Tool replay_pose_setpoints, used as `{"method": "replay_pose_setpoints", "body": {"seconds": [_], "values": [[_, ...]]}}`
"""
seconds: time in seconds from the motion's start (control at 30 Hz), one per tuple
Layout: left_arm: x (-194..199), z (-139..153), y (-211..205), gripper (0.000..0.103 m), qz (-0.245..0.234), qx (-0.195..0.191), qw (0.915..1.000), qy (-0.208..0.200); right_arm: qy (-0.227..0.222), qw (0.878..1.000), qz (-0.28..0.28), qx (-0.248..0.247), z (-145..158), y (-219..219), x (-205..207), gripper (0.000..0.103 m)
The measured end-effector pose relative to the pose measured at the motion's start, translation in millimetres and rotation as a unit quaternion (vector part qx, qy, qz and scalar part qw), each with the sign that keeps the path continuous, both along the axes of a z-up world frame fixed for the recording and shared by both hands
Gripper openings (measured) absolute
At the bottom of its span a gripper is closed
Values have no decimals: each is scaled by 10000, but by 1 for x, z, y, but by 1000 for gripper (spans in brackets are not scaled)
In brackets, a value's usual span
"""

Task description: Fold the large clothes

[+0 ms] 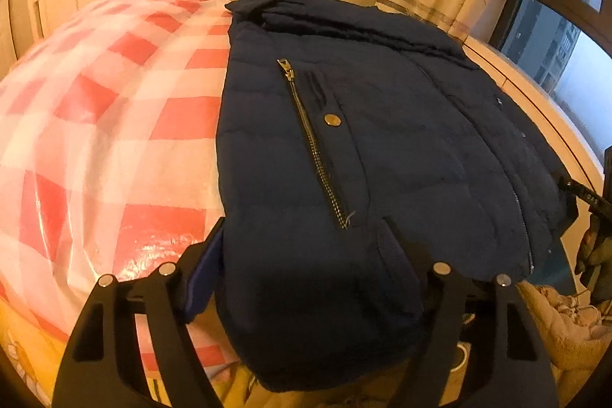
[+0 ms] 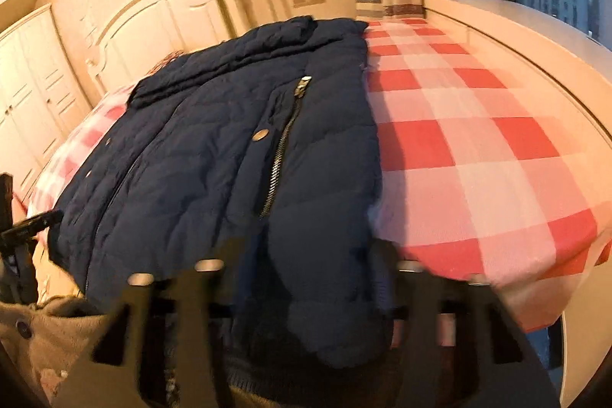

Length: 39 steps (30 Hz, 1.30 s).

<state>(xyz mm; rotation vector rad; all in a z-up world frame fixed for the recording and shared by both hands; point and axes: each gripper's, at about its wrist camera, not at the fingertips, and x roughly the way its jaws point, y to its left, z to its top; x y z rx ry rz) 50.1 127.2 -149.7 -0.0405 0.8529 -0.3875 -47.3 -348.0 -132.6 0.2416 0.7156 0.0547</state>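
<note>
A navy padded jacket (image 1: 344, 148) lies front up on a bed under a red-and-white checked sheet (image 1: 99, 109), its hem hanging over the near edge; a metal pocket zip (image 1: 311, 144) and a brass snap (image 1: 332, 120) show on its front. The left gripper (image 1: 302, 278) has its fingers (image 1: 202, 255) spread wide to either side of the hem, whether gripping I cannot tell; the right gripper (image 2: 306, 268), blurred, likewise straddles the hem, grip unclear; a white headboard (image 2: 160, 14) stands behind.
</note>
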Motion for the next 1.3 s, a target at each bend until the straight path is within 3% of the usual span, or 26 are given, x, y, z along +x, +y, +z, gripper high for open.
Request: {"method": "replay_pose_setpoints", "body": {"seconds": [0.1, 0.23, 0.33, 0.37, 0.43, 0.47, 0.5, 0.53, 0.57, 0.63, 0.73, 0.83, 0.93, 0.97, 1.0, 1.03, 1.07, 1.2, 1.3], "values": [[-8, 0, 6, 70, -53, -23, 10000, 72, -43, 9997, 83, 226, -3, -3, -5, 30], [-23, -1, 12, 70, -51, 5, 10000, 77, -82, 9962, 281, 823, -8, -16, -10, 30], [-21, 0, 16, 75, -27, -226, 9997, 135, -36, 9963, 431, 747, -5, -14, -8, 35], [-19, 0, 14, 78, -63, -241, 9996, 161, -27, 9965, 470, 695, -4, -10, -7, 41], [-16, 0, 3, 78, -67, 5, 9999, 86, -7, 9983, 501, 288, -1, 1, -4, 43], [-14, -1, -2, 72, -74, 143, 9999, 14, -3, 9987, 501, 93, 0, 8, -2, 40], [-13, -1, -6, 56, -93, 173, 9998, -68, -16, 9987, 492, 132, -1, 9, -1, 32], [-11, 0, -5, 46, -154, 15, 9999, -37, -80, 9988, 439, 210, 0, 10, -1, 29], [-10, 4, -1, 29, -172, -184, 9997, -11, -121, 9988, 413, 216, 0, 11, -2, 24], [-13, 13, 7, 12, -185, -325, 9993, -85, -189, 9987, 364, 297, 2, 13, -5, 19], [-24, 38, 36, 9, 24, -588, 9977, -329, -473, 9941, 703, 678, 16, 24, -15, 17], [-29, 48, 55, 9, 174, -505, 9976, -431, -549, 9897, 1063, 787, 22, 37, -17, 17], [-26, 30, 58, 17, 234, -587, 9979, -131, -306, 9949, 725, 632, 10, 32, -12, 26], [-26, 21, 57, 41, 206, -613, 9979, 1, -233, 9955, 637, 668, 8, 28, -12, 46], [-26, 16, 57, 72, 211, -669, 9975, 22, -161, 9958, 569, 705, 7, 24, -13, 75], [-29, 13, 58, 82, 227, -770, 9968, -12, -179, 9958, 550, 717, 7, 21, -18, 86], [-30, 11, 61, 88, 237, -849, 9961, -39, -228, 9957, 556, 704, 10, 19, -23, 89], [-28, 6, 71, 88, 329, -852, 9958, 77, -66, 9967, 548, 593, 6, 16, -34, 87], [-27, -6, 79, 89, 357, -955, 9942, 354, 183, 9951, 516, 825, -12, 10, -38, 86]]}}
